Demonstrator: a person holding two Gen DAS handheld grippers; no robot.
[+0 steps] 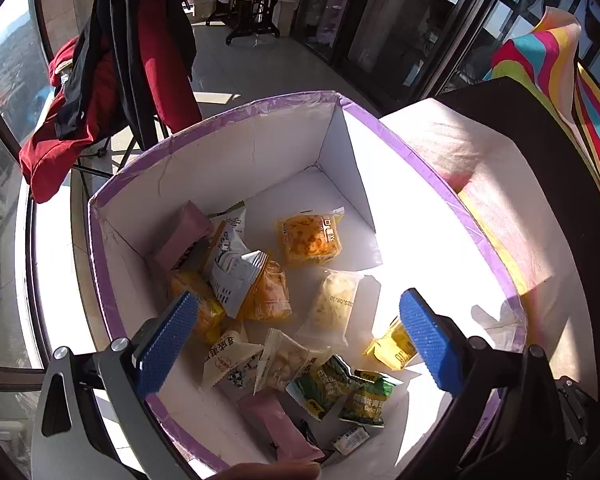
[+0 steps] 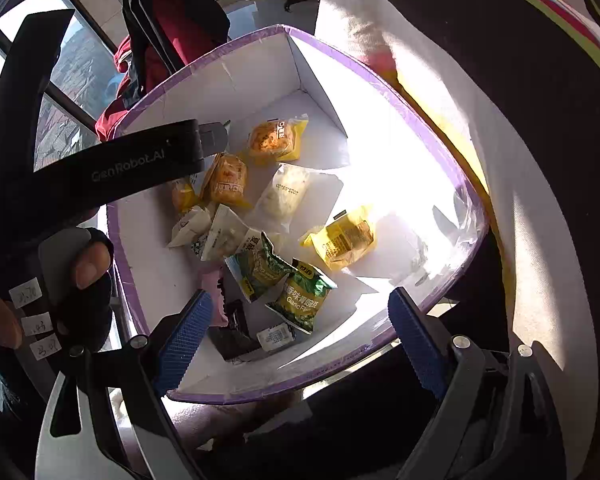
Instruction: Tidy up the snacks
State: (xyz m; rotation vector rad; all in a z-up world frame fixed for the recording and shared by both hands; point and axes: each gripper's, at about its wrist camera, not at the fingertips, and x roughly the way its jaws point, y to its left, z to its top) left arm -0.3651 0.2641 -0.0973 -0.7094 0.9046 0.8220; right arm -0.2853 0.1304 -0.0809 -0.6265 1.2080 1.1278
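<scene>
A white box with a purple rim (image 1: 440,184) holds several snack packets: orange ones (image 1: 309,240), a pale one (image 1: 334,304), green ones (image 1: 366,398), a pink one (image 1: 274,420) and a yellow one (image 1: 392,346). My left gripper (image 1: 298,338) is open and empty above the box's near side. My right gripper (image 2: 300,334) is open and empty above the box (image 2: 432,136), over the green garlic packets (image 2: 302,294). The left gripper's black body (image 2: 140,160) crosses the right wrist view.
The box stands on a white cloth (image 1: 512,208) in strong sunlight. A chair with red and black clothes (image 1: 112,92) stands behind the box by the windows. A striped colourful cloth (image 1: 560,80) lies at the right.
</scene>
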